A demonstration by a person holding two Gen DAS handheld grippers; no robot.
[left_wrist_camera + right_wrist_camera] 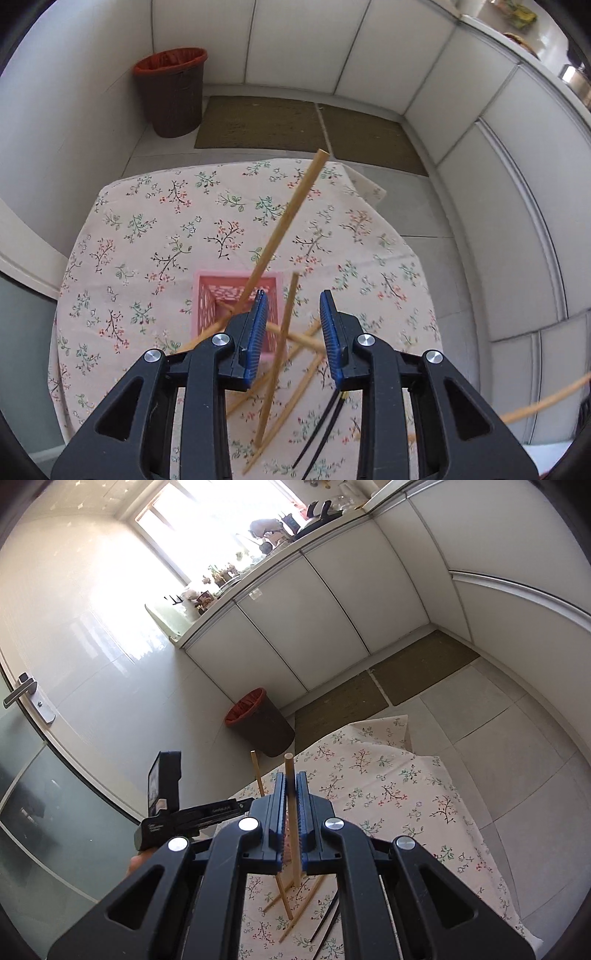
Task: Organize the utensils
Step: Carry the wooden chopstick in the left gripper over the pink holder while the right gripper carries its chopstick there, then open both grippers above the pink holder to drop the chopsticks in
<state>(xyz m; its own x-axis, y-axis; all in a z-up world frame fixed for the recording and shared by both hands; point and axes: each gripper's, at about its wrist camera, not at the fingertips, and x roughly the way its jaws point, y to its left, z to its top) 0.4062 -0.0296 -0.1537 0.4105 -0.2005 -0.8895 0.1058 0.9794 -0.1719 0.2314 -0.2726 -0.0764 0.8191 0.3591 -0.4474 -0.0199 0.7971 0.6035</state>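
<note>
Wooden chopstick stands clamped upright in the right gripper. Left gripper hangs released above the pink basket, which holds a leaning chopstick; more lie near on the table.

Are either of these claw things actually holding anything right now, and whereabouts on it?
The right gripper is shut on a wooden chopstick, pinched just below its upper end. The left gripper is open and holds nothing; a chopstick merely stands between its fingers.

pink basket: 1 | black chopsticks: 2 | trash bin: 1
</note>
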